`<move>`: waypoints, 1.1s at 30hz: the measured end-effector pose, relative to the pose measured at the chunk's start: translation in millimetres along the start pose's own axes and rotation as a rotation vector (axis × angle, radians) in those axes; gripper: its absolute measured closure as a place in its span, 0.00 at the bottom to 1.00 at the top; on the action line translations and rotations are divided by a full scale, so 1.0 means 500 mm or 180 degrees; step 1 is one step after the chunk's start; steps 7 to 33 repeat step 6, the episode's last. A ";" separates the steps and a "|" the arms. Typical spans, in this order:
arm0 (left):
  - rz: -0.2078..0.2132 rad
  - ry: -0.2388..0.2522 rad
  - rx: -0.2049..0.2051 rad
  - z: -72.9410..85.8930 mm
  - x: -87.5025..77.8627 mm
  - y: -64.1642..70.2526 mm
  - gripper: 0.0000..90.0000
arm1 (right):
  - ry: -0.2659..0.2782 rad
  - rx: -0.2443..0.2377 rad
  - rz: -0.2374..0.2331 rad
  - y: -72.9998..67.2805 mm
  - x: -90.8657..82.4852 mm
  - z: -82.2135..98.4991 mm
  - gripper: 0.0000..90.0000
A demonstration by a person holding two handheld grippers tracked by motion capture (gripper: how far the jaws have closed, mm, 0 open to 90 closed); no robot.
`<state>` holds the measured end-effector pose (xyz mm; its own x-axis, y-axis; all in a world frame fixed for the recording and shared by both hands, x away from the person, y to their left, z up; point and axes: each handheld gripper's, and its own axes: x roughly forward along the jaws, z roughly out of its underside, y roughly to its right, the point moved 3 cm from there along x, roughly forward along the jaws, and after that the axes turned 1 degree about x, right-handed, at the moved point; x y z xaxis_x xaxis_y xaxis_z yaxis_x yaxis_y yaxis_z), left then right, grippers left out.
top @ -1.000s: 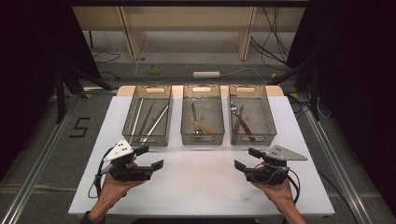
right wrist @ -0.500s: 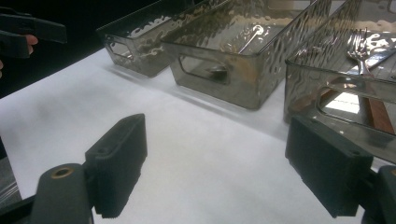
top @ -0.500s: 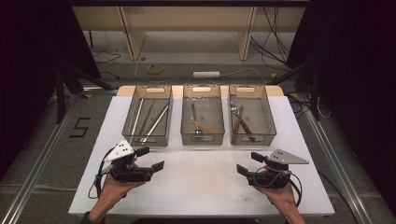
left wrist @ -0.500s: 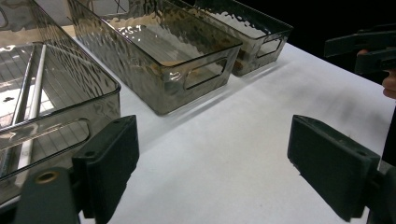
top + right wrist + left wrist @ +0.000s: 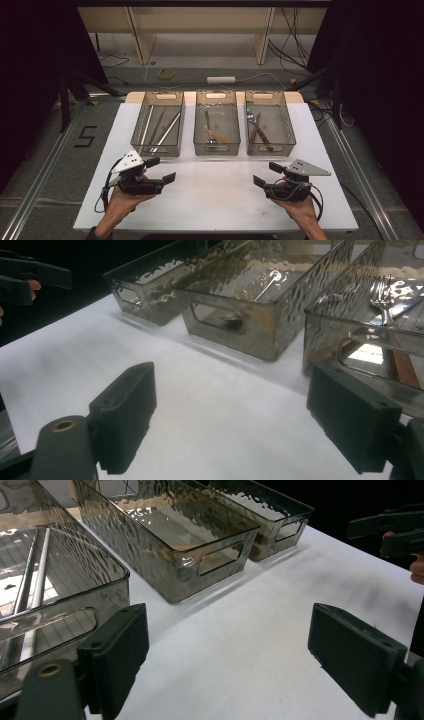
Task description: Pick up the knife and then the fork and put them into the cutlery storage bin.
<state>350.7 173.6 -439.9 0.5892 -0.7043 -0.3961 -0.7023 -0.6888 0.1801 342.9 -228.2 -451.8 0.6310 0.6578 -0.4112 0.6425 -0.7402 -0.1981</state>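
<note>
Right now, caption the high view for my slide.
Both open grippers, left and right, hover before three clear cutlery bins.

The three bins are smoky see-through plastic, glossy, with rippled walls. They stand on a matt white table top that looks smooth. The fork in the right bin is shiny metal, beside a brown handle that looks like wood.
</note>
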 end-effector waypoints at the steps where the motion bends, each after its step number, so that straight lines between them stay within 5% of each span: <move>1: 0.0000 0.0002 -0.0007 0.000 0.000 0.000 0.18 | -0.0006 -0.0003 0.0002 0.000 0.001 0.000 0.23; 33: -0.0006 -0.0004 0.0002 0.000 0.000 -0.001 0.18 | 0.0000 -0.0007 0.0009 0.000 -0.001 -0.001 0.23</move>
